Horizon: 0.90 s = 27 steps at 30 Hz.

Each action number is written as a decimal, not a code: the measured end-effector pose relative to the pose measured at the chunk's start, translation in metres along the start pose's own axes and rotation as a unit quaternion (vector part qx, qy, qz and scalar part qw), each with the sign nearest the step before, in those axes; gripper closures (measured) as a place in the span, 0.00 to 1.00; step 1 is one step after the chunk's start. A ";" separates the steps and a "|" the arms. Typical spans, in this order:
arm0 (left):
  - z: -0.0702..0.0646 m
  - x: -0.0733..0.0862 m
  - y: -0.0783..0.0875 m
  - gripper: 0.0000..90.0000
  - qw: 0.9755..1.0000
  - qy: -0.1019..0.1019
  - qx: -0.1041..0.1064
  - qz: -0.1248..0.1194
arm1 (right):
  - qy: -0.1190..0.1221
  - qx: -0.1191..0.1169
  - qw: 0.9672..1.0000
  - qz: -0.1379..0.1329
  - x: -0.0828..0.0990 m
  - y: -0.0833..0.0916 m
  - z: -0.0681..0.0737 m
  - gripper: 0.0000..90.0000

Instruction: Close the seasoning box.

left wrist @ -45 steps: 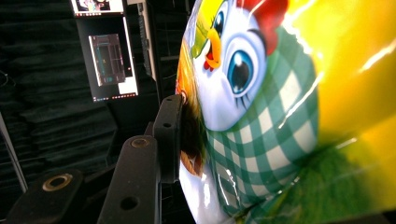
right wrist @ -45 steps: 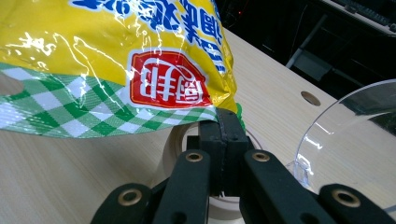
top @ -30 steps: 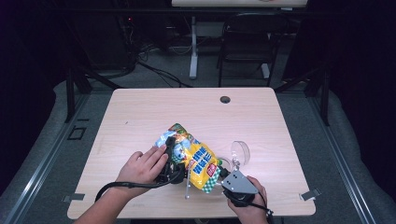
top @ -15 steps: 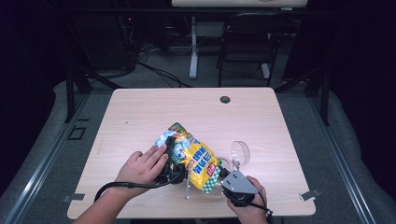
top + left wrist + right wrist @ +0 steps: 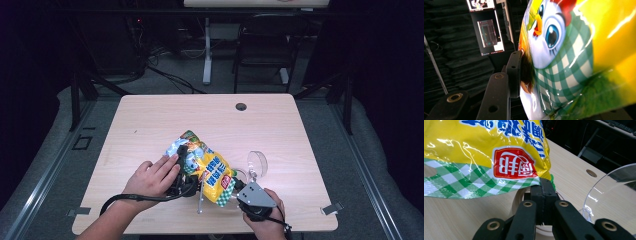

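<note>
You are holding the snack bag [image 5: 207, 167] between your 2 grippers, and the way each is gripping suggests you are bracing it to pull the seal apart or to steady it over the table [image 5: 150, 120]. Your right gripper [image 5: 543, 185] is clamping its jaws fully together on the bag's green-checked bottom seam, pinching only the thin flat edge, which is probably why the jaws are meeting so tightly. Your left gripper [image 5: 182, 170] is closing partway on the bag's fuller upper body; in the left gripper view, one black pad [image 5: 514, 72] is pressing against the printed chicken face, so the jaws are standing at a middling width around the puffed film. Relative to the bag, your right gripper is sitting at its near corner, closest to you, while the left gripper is lying along its left flank. A clear plastic dome [image 5: 257, 163] is standing just right of the bag, near your right gripper, and a roll of tape [image 5: 520, 197] is lying under the bag's seam.
</note>
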<state>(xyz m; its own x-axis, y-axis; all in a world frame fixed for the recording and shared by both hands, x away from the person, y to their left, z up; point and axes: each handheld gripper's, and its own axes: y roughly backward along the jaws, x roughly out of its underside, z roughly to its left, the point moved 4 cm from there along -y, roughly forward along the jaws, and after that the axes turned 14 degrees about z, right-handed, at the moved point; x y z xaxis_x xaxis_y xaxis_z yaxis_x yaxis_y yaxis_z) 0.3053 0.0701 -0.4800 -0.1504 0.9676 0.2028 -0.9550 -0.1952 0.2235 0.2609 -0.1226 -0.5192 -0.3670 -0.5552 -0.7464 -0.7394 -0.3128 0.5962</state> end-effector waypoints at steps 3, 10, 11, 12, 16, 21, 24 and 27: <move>0.001 0.000 0.000 0.68 1.000 -0.001 -0.002 0.000 | 0.000 0.000 1.000 0.000 0.000 0.000 0.000 1.00; 0.003 0.001 0.002 0.68 1.000 -0.010 -0.003 0.000 | -0.002 0.002 1.000 -0.001 0.000 0.001 0.000 1.00; 0.003 0.001 0.002 0.68 1.000 -0.011 -0.003 0.000 | -0.004 0.004 1.000 0.002 0.000 0.001 0.000 1.00; 0.003 0.001 0.002 0.69 1.000 -0.011 -0.003 0.001 | -0.003 0.002 1.000 0.003 0.000 0.001 0.001 1.00; 0.004 0.001 0.002 0.69 1.000 -0.018 -0.007 0.002 | -0.005 -0.008 1.000 -0.001 0.000 -0.001 0.002 1.00; 0.005 0.002 0.002 0.70 1.000 -0.017 -0.006 0.003 | -0.003 -0.012 1.000 0.003 0.000 -0.003 0.005 1.00; 0.004 0.002 0.002 0.70 1.000 -0.023 -0.006 0.005 | -0.005 -0.011 1.000 0.005 0.000 -0.004 0.005 1.00; 0.003 0.001 0.002 0.70 1.000 -0.023 -0.007 0.004 | -0.007 -0.017 1.000 0.006 0.001 -0.006 0.005 1.00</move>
<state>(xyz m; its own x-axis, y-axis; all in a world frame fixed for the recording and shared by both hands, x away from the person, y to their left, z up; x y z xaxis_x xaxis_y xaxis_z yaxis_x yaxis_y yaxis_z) 0.3042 0.0706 -0.4766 -0.1462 0.9575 0.2487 -0.9572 -0.2004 0.2087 0.2619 -0.1178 -0.5248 -0.3835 -0.5477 -0.7436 -0.7160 -0.3322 0.6140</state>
